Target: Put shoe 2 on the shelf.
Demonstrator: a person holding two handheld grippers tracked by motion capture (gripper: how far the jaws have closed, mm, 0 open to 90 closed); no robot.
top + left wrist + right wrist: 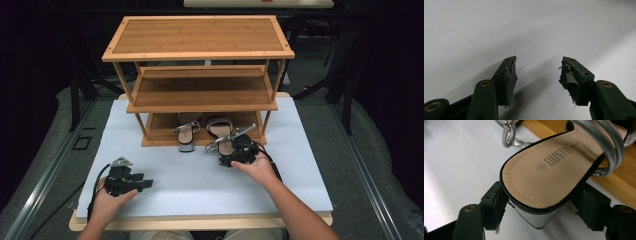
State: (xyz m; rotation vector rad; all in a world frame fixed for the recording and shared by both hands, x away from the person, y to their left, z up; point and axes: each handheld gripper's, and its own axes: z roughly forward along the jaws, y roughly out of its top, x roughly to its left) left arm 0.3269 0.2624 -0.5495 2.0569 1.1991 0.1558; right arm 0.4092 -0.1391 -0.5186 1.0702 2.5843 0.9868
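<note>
A bamboo shoe rack [200, 37] with three shelves stands on the white table [200, 185]. Two silver-strapped sandals lie on its bottom shelf [160, 131], heels jutting out over the table. My right gripper [227, 154] [539, 195] is at the right sandal [221, 131] [549, 170], its jaws closed against both sides of the heel under the tan insole. The left sandal [186, 134] lies apart beside it. My left gripper [146, 184] [537, 62] rests on the table at the front left, jaws apart with nothing between them.
The rack's top and middle shelves [200, 90] hold nothing. White tabletop lies between the two grippers and to both sides of the rack. The table's wooden front edge [200, 222] runs just behind my hands; dark floor and metal frames surround the table.
</note>
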